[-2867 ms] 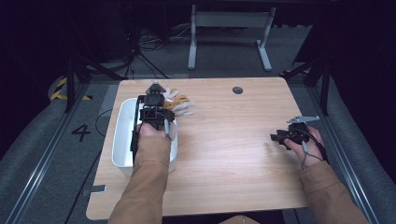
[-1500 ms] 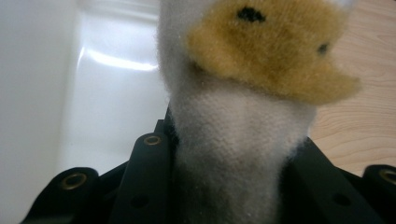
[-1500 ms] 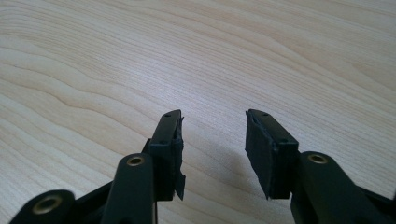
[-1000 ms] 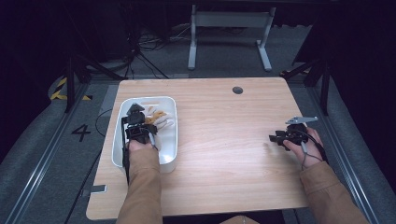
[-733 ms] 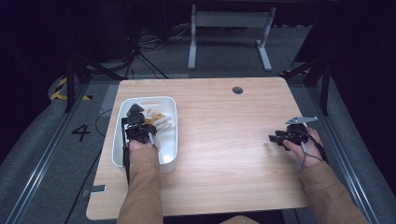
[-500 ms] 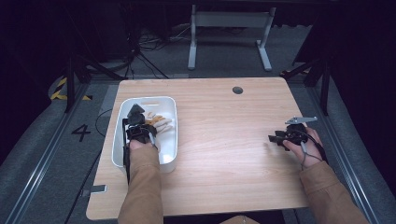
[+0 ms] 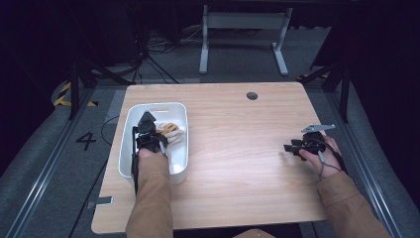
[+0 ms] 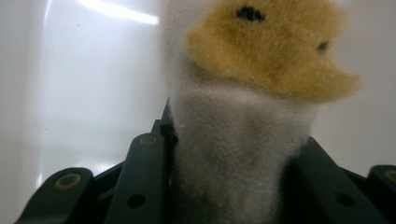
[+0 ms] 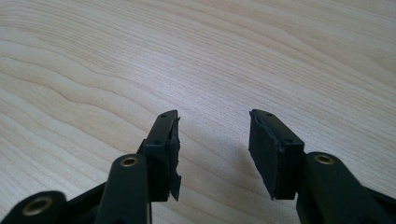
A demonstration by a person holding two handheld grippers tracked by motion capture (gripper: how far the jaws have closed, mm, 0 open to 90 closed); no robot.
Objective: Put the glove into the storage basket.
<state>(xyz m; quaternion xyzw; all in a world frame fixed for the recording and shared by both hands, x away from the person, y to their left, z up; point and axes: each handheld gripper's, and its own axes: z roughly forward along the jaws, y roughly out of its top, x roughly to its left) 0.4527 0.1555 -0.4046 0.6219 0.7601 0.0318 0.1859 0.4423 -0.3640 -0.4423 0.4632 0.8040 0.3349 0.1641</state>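
Note:
A plush toy point(image 7: 172, 132) with white fur and an orange-yellow patch lies inside a white plastic bin point(image 7: 181, 112) at the table's left. My left gripper point(image 7: 147, 124) reaches down into the bin and is shut on the toy. In the left gripper view its black jaws press on the toy's white body point(image 8: 233, 154) from both sides, with the bin's white wall behind. My right gripper point(image 7: 290, 148) rests low over the bare wood at the right, pointing left. Its jaws point(image 9: 213, 140) have just been opening and hold nothing.
The wooden table point(image 7: 237, 163) has a round cable hole point(image 7: 252, 95) near its far edge. Beyond the table stands a white desk frame point(image 7: 242, 44) on a dark floor. Both orange-brown sleeves come in from the bottom.
My left gripper has come down and back from above the bin's far end into the bin, carrying the plush toy. The right hand has stayed where it was.

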